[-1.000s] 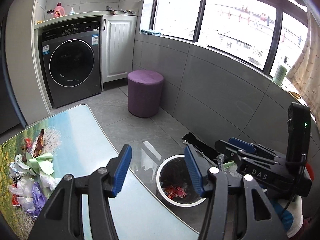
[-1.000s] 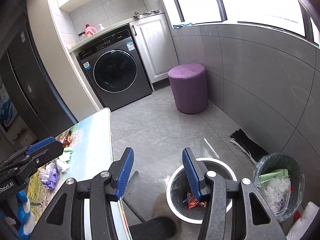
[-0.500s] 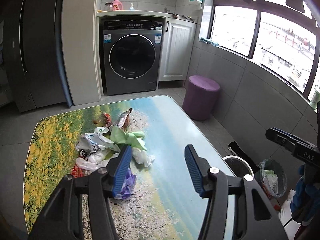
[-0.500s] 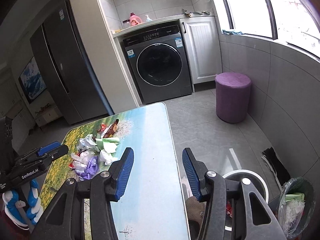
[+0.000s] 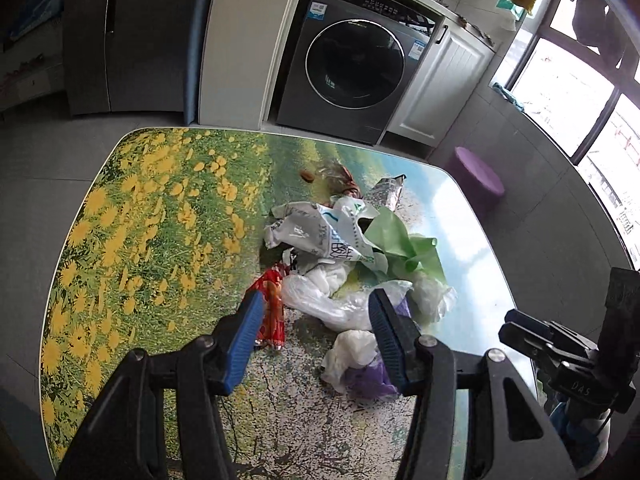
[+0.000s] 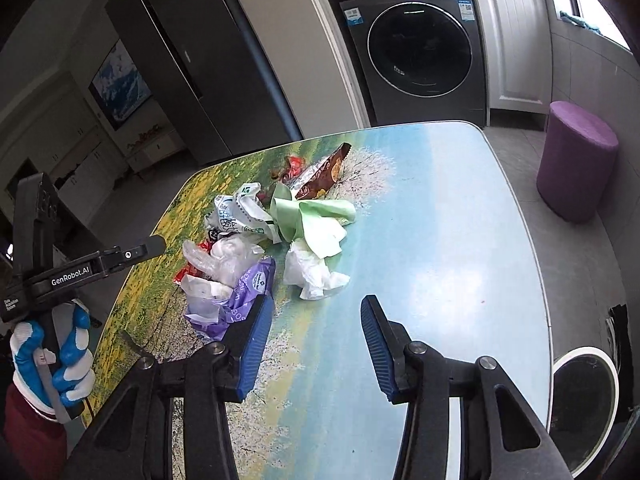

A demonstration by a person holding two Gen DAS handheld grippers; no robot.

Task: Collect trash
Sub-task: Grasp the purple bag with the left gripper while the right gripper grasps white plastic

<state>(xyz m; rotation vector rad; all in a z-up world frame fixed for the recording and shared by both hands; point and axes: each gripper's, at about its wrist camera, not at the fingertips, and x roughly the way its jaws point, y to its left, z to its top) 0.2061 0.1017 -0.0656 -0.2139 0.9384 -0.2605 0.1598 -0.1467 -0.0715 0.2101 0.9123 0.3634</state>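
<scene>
Two grippers over the printed table, both with blue-padded fingers spread apart and gripping nothing. Left gripper held above the near end of the trash pile, angled down at it; left pad just beside the red wrapper, right pad across the purple bag and a clear plastic bag. No contact made out. Seen from the right wrist, left gripper hung at the table's left side, grasped by a hand in a blue-and-white glove. Right gripper hovered over bare blue tabletop, to the right of the pile and apart from it; its left pad near the purple bag's edge, crumpled white tissue just ahead.

Pile heaped at mid-table: white printed bag, green sheet, silver-brown snack packet at the far end, small brown scrap lying apart beyond it. Pieces overlapped, lower ones partly hidden.

Round white-rimmed bin on the floor past the table's right edge. Purple stool by the tiled wall, washing machine behind the table, dark fridge to its left.
</scene>
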